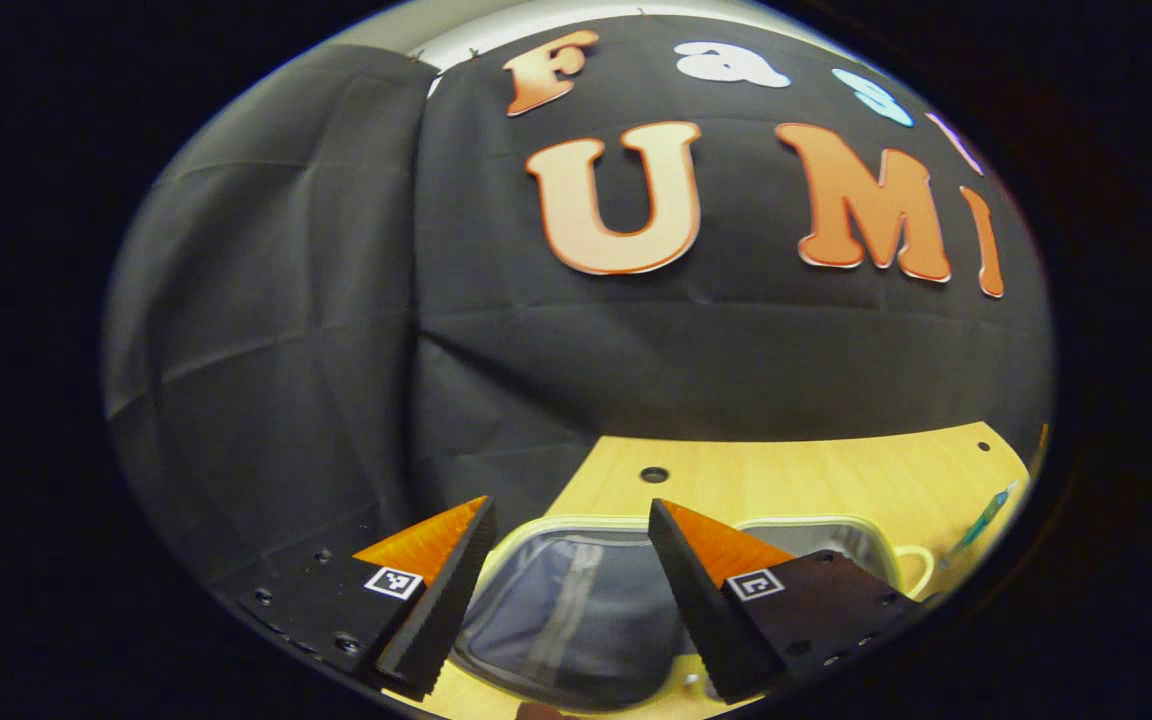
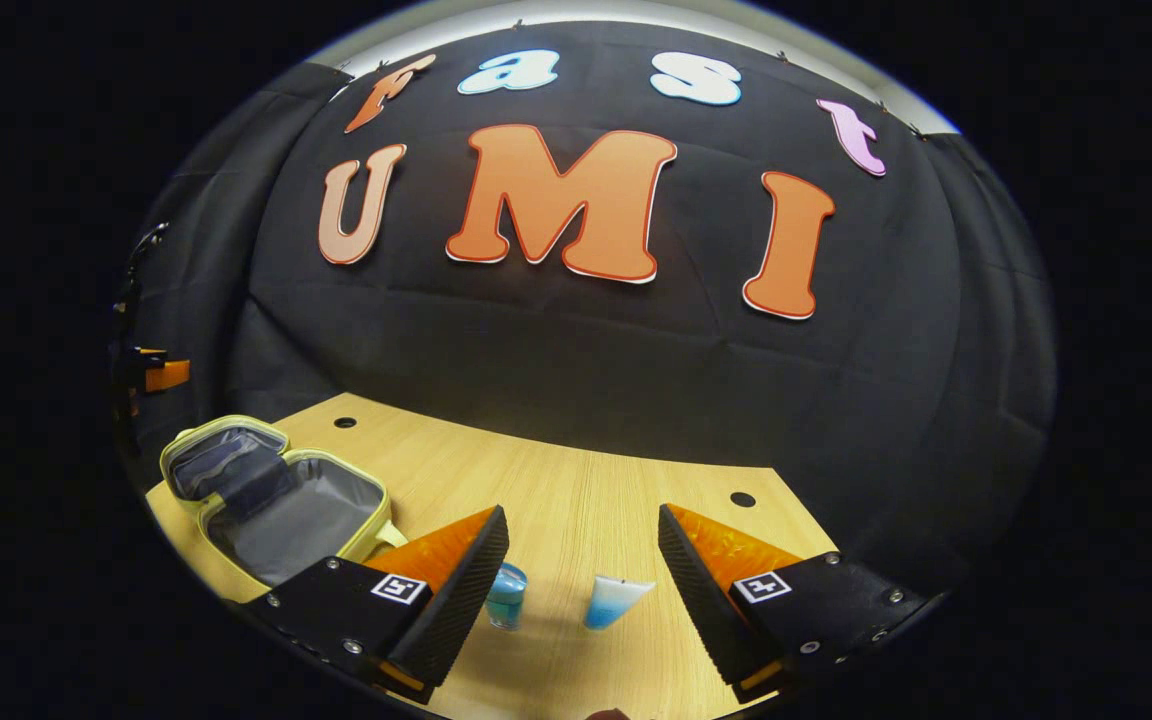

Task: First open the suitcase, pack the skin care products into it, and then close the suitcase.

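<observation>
On counter, far left: suitcase (image 2: 276, 500), small soft zip case, lying open, both halves flat, dark lining bare, nothing packed that I can see.
Suitcase handling: fabric shell, floppy, probably light; likely slides if pushed; best hold for closing looks like the pale rim (image 1: 576, 523) of the lid half or the side loop (image 1: 921, 565).
Left gripper: left gripper (image 1: 568, 540) hangs just above the open suitcase, jaws spread wide, holding nothing.
Right of suitcase: thin greenish stick-like item (image 1: 981, 520) on the counter (image 2: 576, 500), too small to tell what.
Centre: small blue jar (image 2: 506, 595), upright, just beside the right gripper's left finger, not touched; looks rigid and smooth, maybe slippery; take it across the round body.
Next right: blue-white tube (image 2: 618, 602), lying down, near the jar but apart; soft and squeezable by the look, light; grip mid-body gently, or the stiffer cap end.
Right gripper: right gripper (image 2: 584, 545) open wide, empty, poised over both products.
Stage guess: case opened, packing not begun.
</observation>
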